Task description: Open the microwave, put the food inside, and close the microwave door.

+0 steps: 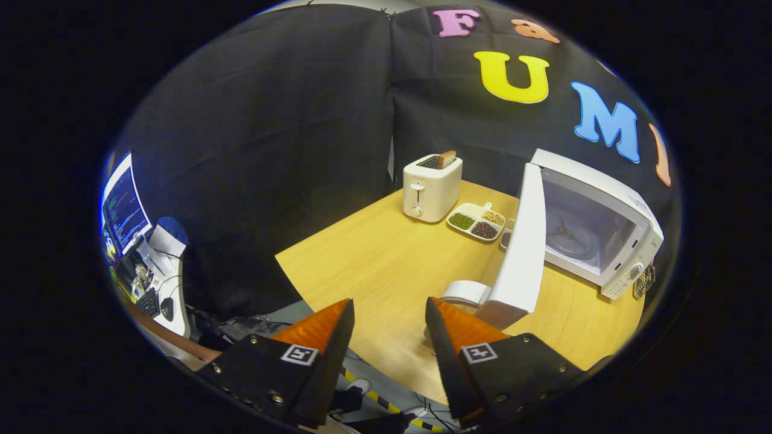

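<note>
A white microwave (609,205) stands on the right side of the wooden table (386,265). Its door (523,241) is swung wide open, edge-on toward me, and the bare cavity with a turntable (567,232) is visible. Near the door's lower end sits a white container (465,292), just ahead of my right finger and partly hidden by door and finger; I cannot see what it contains. My gripper (389,304) hovers over the table's near edge, open, with nothing between its fingers.
At the back of the table a white toaster (431,188) holds a slice of bread (447,158). A divided dish of beans (476,222) lies between toaster and microwave. A desk with a monitor (123,208) stands off to the left, below table level.
</note>
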`<state>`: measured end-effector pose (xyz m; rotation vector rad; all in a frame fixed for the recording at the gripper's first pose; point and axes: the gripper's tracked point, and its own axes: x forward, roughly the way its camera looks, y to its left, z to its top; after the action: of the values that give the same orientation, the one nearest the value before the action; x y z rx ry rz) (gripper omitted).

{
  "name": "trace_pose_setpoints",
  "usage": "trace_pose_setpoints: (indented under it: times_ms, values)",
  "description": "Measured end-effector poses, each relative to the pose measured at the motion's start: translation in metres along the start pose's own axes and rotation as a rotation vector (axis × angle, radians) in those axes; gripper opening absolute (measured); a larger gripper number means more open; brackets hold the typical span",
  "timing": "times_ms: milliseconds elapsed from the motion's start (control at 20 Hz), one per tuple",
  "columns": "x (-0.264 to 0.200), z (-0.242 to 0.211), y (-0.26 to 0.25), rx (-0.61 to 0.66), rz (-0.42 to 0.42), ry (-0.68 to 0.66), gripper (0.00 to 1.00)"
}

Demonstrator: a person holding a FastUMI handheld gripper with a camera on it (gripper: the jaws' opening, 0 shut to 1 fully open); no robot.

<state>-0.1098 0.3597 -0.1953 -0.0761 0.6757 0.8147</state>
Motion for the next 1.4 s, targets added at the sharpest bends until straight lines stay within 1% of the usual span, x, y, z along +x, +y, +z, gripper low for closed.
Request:
trace_pose_setpoints:
  times_ms: [50,250,450,700,850,1050,1200,1400]
  values:
    - [-0.006,0.004,0.002,0.008,0.022,-0.031,0.79]
    - [-0.04,0.024,-0.002,0.057,0.079,-0.153,0.79]
    - [-0.076,0.036,-0.014,0.08,0.096,-0.238,0.79]
    - [-0.108,0.031,-0.047,0.077,0.036,-0.275,0.79]
    - [-0.123,0.025,-0.072,0.111,-0.007,-0.29,0.79]
    - [-0.141,0.017,-0.107,0.161,-0.084,-0.308,0.79]
    - [-0.154,0.004,-0.134,0.216,-0.153,-0.303,0.79]
    - [-0.166,-0.023,-0.168,0.338,-0.233,-0.289,0.79]
